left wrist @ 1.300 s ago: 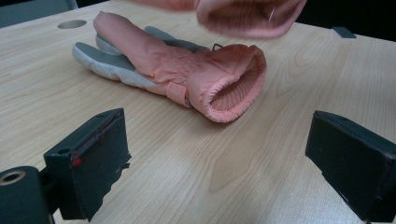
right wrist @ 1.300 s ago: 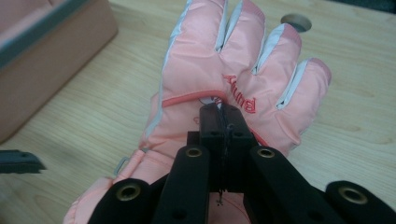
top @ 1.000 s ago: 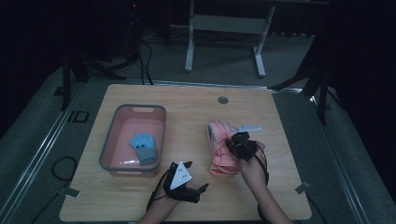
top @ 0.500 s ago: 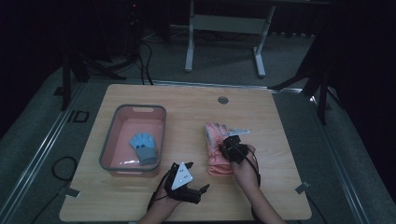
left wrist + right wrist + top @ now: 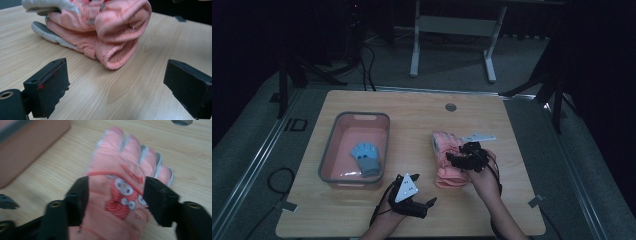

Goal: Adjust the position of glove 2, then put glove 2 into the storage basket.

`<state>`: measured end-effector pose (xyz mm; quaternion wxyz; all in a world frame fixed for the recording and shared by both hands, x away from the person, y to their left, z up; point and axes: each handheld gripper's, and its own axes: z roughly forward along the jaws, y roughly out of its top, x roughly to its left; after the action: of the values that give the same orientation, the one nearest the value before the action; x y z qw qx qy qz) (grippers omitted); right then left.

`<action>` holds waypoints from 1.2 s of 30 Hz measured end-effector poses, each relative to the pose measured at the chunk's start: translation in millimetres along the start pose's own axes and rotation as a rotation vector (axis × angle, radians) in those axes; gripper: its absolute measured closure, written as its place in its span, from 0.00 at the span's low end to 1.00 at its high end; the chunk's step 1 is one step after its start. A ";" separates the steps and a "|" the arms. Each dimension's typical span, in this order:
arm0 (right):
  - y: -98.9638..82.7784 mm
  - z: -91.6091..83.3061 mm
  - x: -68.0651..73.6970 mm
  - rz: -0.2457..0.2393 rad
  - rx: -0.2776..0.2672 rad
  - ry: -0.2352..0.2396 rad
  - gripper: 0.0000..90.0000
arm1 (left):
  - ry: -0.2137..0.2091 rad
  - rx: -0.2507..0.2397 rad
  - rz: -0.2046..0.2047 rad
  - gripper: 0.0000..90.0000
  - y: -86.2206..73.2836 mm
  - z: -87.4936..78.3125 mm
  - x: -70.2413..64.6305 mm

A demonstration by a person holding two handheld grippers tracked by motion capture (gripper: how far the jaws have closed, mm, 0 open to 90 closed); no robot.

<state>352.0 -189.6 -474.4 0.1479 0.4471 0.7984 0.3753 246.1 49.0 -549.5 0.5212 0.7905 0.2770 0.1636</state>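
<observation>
right gripper [image 5: 455, 158] fingers just opened over pink glove [image 5: 120, 195].

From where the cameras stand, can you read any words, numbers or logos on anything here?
"ID": black letters on the grey floor left of the table.
Red lettering on the back of the pink glove, seen in the right gripper view: too blurred to read.
Small markings on the grey plate of the left gripper: too small to read.
</observation>
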 end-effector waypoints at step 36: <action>-11.5 -55.1 -56.2 -0.124 -0.180 0.006 0.59 | 0.035 0.018 0.094 0.55 129.2 37.5 -7.2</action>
<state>344.8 -265.4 -451.2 0.2079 0.3804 0.7880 0.4371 295.4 -22.0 -446.3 0.5009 0.8043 0.2501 0.1993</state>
